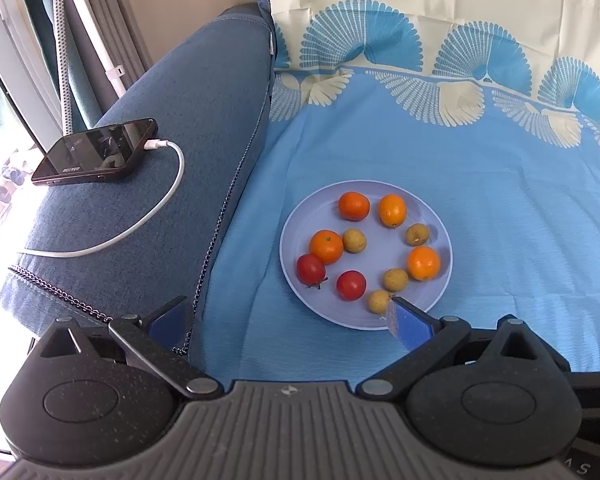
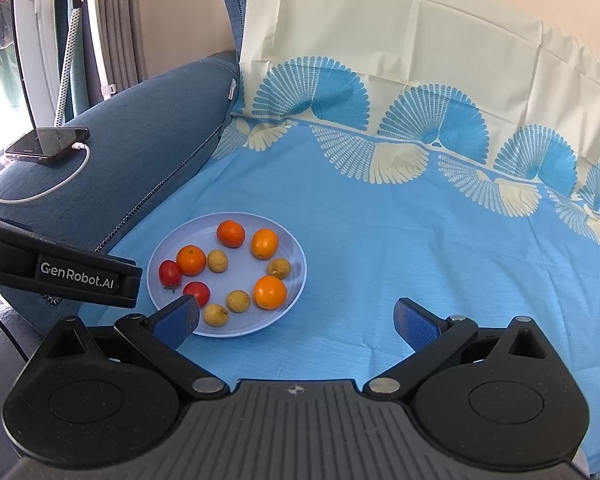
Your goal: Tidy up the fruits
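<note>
While both claws hang spread wide with nothing between their pads, the plate (image 2: 296, 280) lies on a blue cloth (image 2: 380, 260), carrying four oranges, two tomatoes and four small yellow-brown fruits. Left claw (image 1: 282, 314) straddles the plate's near-left rim; right claw (image 2: 296, 318) hovers just right of it. A phone (image 1: 96, 152) rests on the armrest.

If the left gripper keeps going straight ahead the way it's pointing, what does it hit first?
Probably the blue cloth just left of the plate; the open left gripper aims between plate and sofa arm, though depth is unclear.
</note>
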Demonstrator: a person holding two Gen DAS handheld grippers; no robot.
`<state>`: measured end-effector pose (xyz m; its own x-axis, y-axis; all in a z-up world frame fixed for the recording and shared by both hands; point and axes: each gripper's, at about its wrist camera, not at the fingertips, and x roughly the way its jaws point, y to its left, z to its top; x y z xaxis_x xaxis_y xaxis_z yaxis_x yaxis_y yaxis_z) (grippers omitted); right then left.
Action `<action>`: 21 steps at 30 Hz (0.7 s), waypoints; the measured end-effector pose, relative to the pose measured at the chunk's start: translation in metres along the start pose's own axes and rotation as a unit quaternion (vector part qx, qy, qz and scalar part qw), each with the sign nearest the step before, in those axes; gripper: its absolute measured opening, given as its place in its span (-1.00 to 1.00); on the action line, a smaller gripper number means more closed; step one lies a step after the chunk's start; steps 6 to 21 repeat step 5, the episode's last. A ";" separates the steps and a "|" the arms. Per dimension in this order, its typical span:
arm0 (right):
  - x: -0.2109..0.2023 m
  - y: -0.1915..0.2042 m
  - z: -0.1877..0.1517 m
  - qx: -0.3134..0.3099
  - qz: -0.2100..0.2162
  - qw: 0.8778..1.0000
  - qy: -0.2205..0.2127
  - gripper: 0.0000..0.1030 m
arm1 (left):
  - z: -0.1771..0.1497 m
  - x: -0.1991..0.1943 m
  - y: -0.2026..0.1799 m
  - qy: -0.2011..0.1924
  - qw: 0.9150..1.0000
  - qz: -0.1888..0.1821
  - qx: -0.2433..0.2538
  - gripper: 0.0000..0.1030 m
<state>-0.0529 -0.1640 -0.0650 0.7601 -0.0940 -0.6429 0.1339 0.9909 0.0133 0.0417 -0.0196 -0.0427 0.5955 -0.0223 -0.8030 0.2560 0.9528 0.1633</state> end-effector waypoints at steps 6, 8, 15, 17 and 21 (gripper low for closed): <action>0.001 -0.001 0.000 0.001 0.002 1.000 0.000 0.99 | -0.001 0.002 0.001 0.000 1.000 0.001 -0.001 0.99; 0.001 -0.001 0.000 0.001 0.002 1.000 0.000 0.99 | -0.001 0.002 0.001 0.000 1.000 0.001 -0.001 0.99; 0.001 -0.001 0.000 0.001 0.002 1.000 0.000 0.99 | -0.001 0.002 0.001 0.000 1.000 0.001 -0.001 0.99; 0.001 -0.001 0.000 0.001 0.002 1.000 0.000 0.99 | -0.001 0.002 0.001 0.000 1.000 0.001 -0.001 0.99; 0.001 -0.001 0.000 0.001 0.002 1.000 0.000 0.99 | -0.001 0.002 0.001 0.000 1.000 0.001 -0.001 0.99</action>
